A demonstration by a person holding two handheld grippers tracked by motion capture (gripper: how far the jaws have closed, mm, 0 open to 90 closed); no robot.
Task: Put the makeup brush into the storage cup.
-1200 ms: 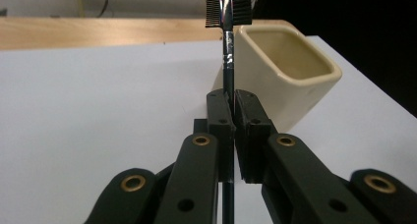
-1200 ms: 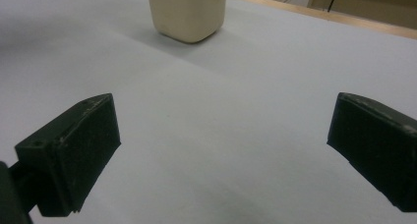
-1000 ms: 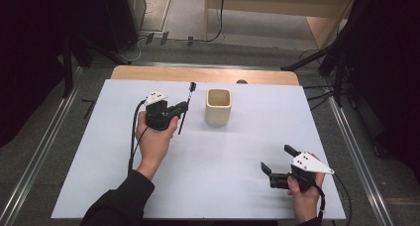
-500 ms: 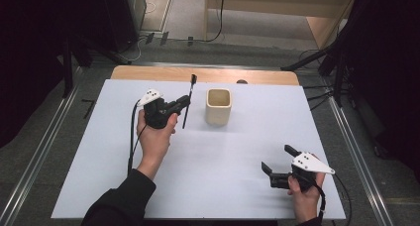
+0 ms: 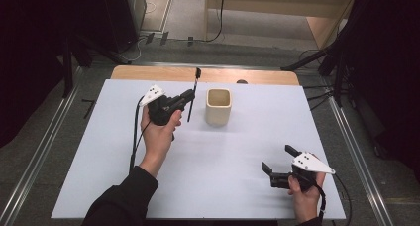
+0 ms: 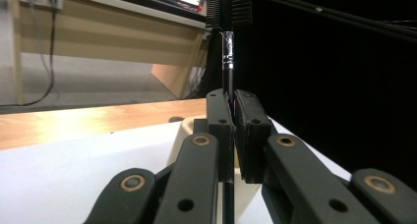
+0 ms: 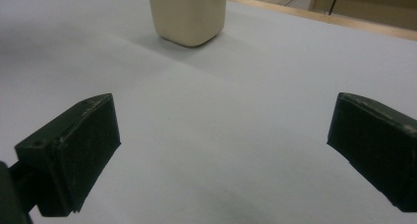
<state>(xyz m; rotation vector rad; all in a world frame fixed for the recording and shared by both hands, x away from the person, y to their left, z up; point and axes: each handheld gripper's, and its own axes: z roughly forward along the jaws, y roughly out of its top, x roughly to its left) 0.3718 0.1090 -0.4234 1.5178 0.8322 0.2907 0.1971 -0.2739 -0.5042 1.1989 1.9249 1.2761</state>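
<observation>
Pickup done — black brush (image 5: 193,93) clamped upright in left gripper (image 5: 187,96), raised just left of beige cup (image 5: 218,107); insertion into cup pending — right gripper (image 5: 277,160) idle, jaws wide, empty

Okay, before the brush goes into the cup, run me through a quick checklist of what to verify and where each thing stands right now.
1. Left hand-held gripper shut on the brush: ok; the jaws pinch its handle.
2. Brush upright, bristles up: ok, roughly vertical in the left gripper view.
3. Cup upright, mouth open: ok.
4. Cup inside free of other things: cannot tell; its bottom is hidden.
5. Brush over the cup's mouth: not ok; it hangs to the cup's left.
6. Right hand-held gripper out of the way: ok; open, near the table's front right.
</observation>
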